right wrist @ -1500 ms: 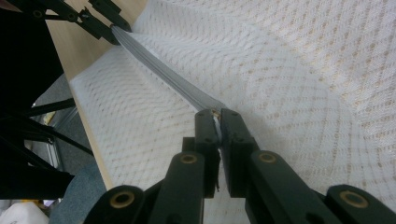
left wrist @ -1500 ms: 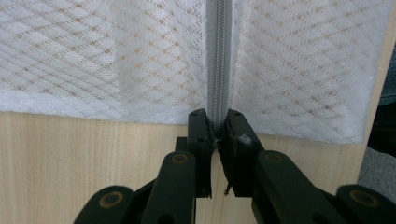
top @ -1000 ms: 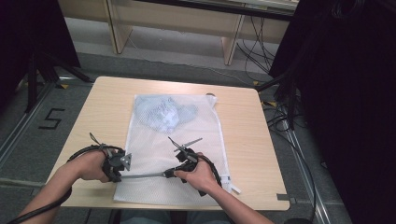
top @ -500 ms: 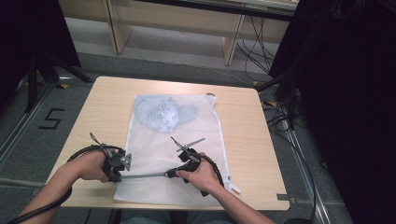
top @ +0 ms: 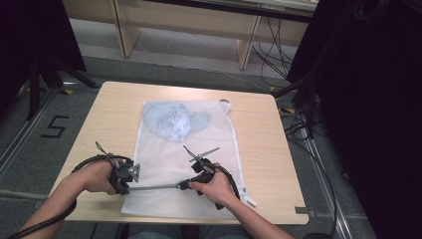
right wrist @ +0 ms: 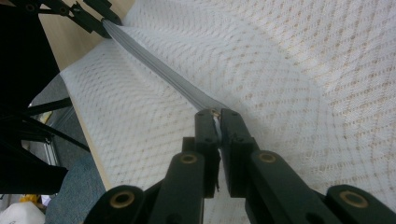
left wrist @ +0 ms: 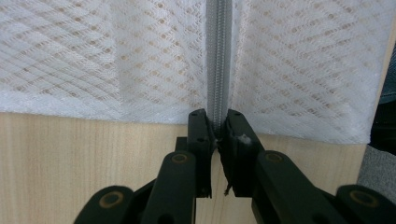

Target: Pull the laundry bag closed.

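High view: white mesh laundry bag [top: 184, 164] lies flat on the wooden bench [top: 259, 149], its near edge close to the bench's near edge, its far end short of the far edge. Bare bench runs down both long sides of the bag, wider on the left. A pale blue garment [top: 174, 122] sits inside the bag at its far end. The grey zipper [top: 154, 187] runs across the bag's near end, stretched between the two grippers. Left gripper [top: 130, 180] at the zipper's left end; right gripper [top: 185, 185] near mid-bag. Floor on both sides is crowded with dark stands and cables.

Left gripper view: left gripper [left wrist: 217, 122] has its fingers pressed together on the end of the zipper [left wrist: 218, 56], just at the bag's edge where the mesh [left wrist: 102, 60] meets the bare bench [left wrist: 84, 154]. Whether tape or a tab is pinched cannot be made out. The bag is cut off at the top and right.

Right gripper view: right gripper [right wrist: 217, 114] has its fingers pinching the zipper [right wrist: 159, 74], where a small metal piece shows; the slider itself is hidden between the fingers. Left gripper [right wrist: 100, 16] holds the far end, top left. Bench edge [right wrist: 88, 135] and floor beyond lie at the left.
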`<state>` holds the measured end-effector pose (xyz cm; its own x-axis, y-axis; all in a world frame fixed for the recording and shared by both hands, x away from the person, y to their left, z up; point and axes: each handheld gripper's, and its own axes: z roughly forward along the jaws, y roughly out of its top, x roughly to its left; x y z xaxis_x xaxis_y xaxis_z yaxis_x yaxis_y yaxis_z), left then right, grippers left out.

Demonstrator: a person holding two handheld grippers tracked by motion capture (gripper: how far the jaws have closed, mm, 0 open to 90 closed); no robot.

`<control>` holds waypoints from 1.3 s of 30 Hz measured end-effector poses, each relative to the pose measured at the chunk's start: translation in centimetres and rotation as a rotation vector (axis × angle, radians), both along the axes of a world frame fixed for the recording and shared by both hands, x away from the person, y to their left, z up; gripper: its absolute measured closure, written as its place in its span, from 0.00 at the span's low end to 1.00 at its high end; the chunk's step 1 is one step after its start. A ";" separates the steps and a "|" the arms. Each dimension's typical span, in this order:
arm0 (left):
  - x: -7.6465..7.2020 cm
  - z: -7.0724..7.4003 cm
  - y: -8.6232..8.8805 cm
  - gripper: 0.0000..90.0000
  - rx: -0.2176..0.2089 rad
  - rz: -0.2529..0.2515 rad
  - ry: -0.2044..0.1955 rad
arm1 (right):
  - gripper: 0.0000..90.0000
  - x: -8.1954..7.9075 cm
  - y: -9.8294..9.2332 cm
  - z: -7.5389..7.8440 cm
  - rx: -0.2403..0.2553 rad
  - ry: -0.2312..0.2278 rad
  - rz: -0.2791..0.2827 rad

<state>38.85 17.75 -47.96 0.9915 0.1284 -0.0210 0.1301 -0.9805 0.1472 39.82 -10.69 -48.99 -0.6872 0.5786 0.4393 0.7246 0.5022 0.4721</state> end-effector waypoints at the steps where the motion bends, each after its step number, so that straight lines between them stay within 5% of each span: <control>1: 0.0 0.0 0.0 0.91 0.000 0.000 -0.001 | 0.97 0.0 0.0 -0.1 0.011 -0.012 0.015; 22: 0.0 0.0 0.0 0.91 0.001 0.000 0.000 | 0.97 0.1 -0.8 0.0 0.006 -0.016 0.003; 25: 0.0 0.0 0.0 0.91 0.001 0.002 0.000 | 0.97 -0.1 -0.9 0.2 -0.009 0.015 -0.018; 29: 0.0 0.0 0.0 0.91 0.001 0.002 -0.001 | 0.97 0.1 -1.1 0.0 0.006 -0.021 0.007; 39: 0.0 0.0 -0.1 0.91 0.006 0.002 0.001 | 0.97 -0.1 -1.4 0.3 -0.005 0.018 -0.026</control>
<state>38.87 17.68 -47.96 0.9912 0.1310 -0.0212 0.1327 -0.9810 0.1416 39.76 -12.12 -48.71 -0.6641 0.5980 0.4487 0.7456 0.4855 0.4565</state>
